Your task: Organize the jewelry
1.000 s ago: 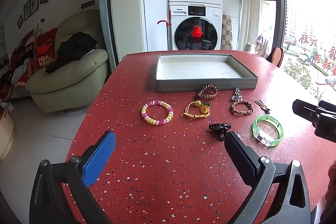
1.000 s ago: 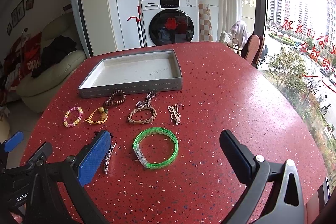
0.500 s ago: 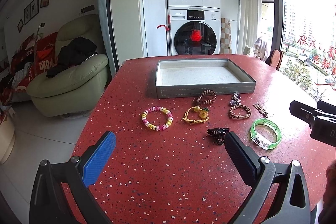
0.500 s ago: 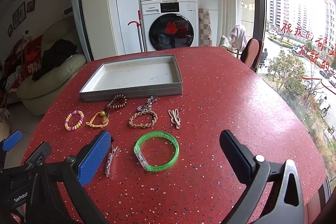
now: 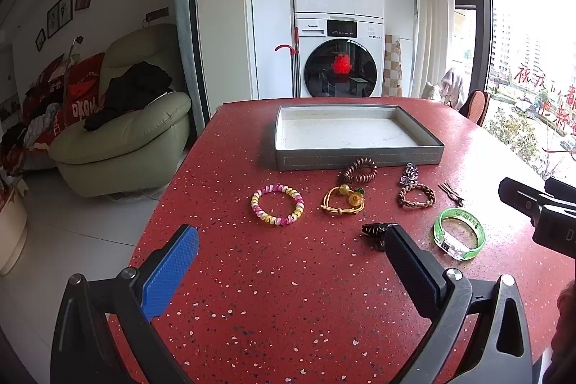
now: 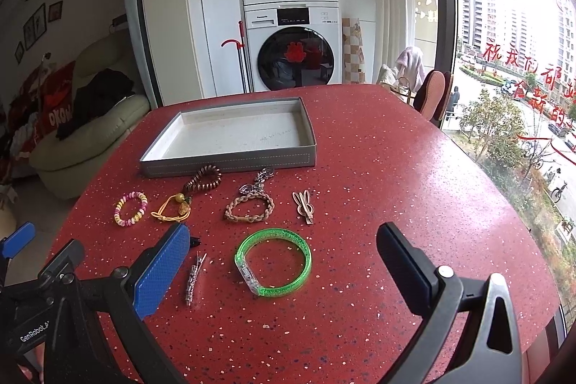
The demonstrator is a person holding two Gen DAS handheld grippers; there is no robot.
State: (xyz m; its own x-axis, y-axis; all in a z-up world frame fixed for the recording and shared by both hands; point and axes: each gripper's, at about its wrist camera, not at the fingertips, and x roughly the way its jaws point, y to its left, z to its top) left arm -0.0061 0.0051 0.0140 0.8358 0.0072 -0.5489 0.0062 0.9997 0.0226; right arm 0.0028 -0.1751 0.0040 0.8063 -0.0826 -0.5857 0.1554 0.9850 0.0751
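Note:
An empty grey tray [image 5: 360,160] [image 6: 230,164] sits at the back of the red table. In front of it lie a pink-yellow bead bracelet [image 5: 277,204] [image 6: 131,208], a yellow cord bracelet [image 5: 343,202] [image 6: 172,209], a brown bead bracelet [image 5: 359,169] [image 6: 203,179], a braided bracelet with a charm [image 5: 416,194] [image 6: 250,206], a rabbit hair clip [image 6: 304,206], a green bangle [image 5: 459,233] [image 6: 273,262], a black claw clip [image 5: 374,230] and a slim silver hair clip [image 6: 193,278]. My left gripper [image 5: 291,254] and right gripper [image 6: 284,254] hover open and hold nothing.
The table's rounded edge drops to a white floor on the left, beside a pale green armchair [image 5: 122,132]. Stacked washing machines [image 5: 336,24] stand behind the table. A large window [image 6: 511,60] and a chair back [image 6: 432,94] are on the right.
Both grippers have drawn back and risen slightly, so the tray and jewelry sit a little lower and farther off in both views. Nothing on the table has moved.

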